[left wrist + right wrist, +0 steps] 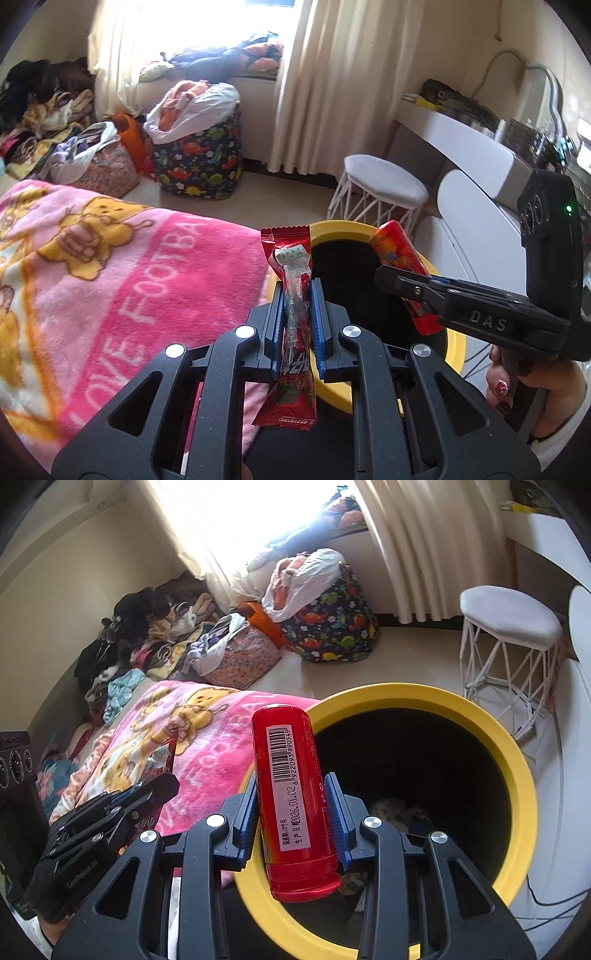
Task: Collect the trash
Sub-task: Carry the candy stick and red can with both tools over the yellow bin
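My left gripper is shut on a red snack wrapper and holds it at the left rim of a yellow-rimmed trash bin. My right gripper is shut on a red cylindrical tube with a barcode label, held over the bin's near left rim. The right gripper with its tube also shows in the left wrist view, above the bin's opening. The left gripper shows at the left of the right wrist view. Crumpled trash lies inside the bin.
A bed with a pink cartoon blanket lies left of the bin. A white wire-legged stool and a white desk stand to the right. A dinosaur-print bag, other bags and a clothes pile sit by the curtained window.
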### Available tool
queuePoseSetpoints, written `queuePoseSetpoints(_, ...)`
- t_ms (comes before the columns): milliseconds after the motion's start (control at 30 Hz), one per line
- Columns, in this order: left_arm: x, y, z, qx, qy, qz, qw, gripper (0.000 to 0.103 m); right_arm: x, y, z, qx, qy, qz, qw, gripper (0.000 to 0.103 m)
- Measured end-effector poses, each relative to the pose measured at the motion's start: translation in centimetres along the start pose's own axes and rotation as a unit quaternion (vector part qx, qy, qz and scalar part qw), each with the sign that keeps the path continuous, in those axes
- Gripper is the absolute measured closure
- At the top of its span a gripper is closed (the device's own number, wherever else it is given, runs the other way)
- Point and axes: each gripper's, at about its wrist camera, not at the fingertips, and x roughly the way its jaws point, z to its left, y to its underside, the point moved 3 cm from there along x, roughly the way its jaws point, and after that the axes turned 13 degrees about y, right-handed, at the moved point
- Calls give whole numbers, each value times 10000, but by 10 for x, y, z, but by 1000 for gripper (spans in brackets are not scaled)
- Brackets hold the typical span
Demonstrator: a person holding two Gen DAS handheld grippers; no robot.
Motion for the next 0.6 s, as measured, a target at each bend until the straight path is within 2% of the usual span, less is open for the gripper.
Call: queuePoseSetpoints(600, 44, 19, -39, 464, 328, 532, 9970, 94, -1, 6, -55, 700, 211, 51, 9973, 70)
